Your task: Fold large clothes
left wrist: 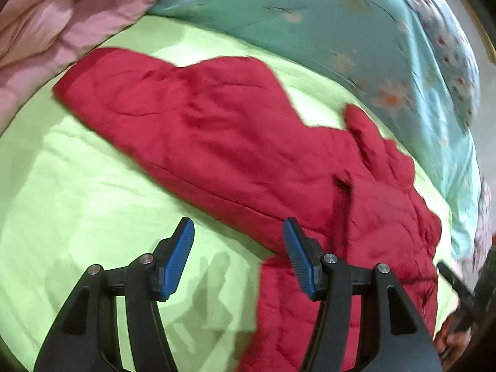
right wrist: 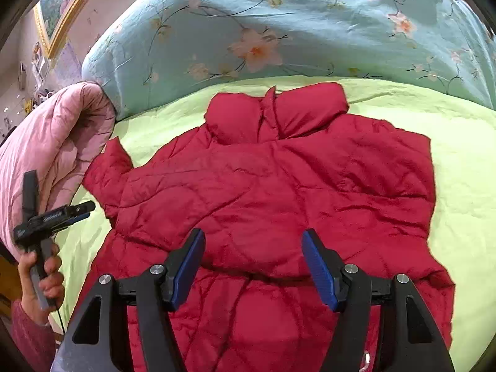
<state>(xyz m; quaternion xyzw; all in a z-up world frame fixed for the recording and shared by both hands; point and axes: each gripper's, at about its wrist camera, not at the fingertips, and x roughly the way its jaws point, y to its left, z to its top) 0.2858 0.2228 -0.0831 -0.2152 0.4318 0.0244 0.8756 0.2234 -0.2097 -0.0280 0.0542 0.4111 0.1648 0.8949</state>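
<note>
A red padded jacket [right wrist: 272,186] lies flat on a light green bedsheet [right wrist: 465,186], collar toward the far side, one sleeve folded across its body. In the left wrist view the jacket [left wrist: 217,142] stretches from upper left to lower right. My left gripper [left wrist: 238,232] is open and empty, above the sheet at the jacket's edge; it also shows in the right wrist view [right wrist: 82,209] at the left, held by a hand. My right gripper [right wrist: 252,241] is open and empty, above the jacket's lower middle.
A teal floral quilt [right wrist: 279,31] is piled along the far side of the bed. A pink quilt [right wrist: 55,142] is bunched at the left. A gold-framed picture [right wrist: 59,9] hangs on the wall beyond.
</note>
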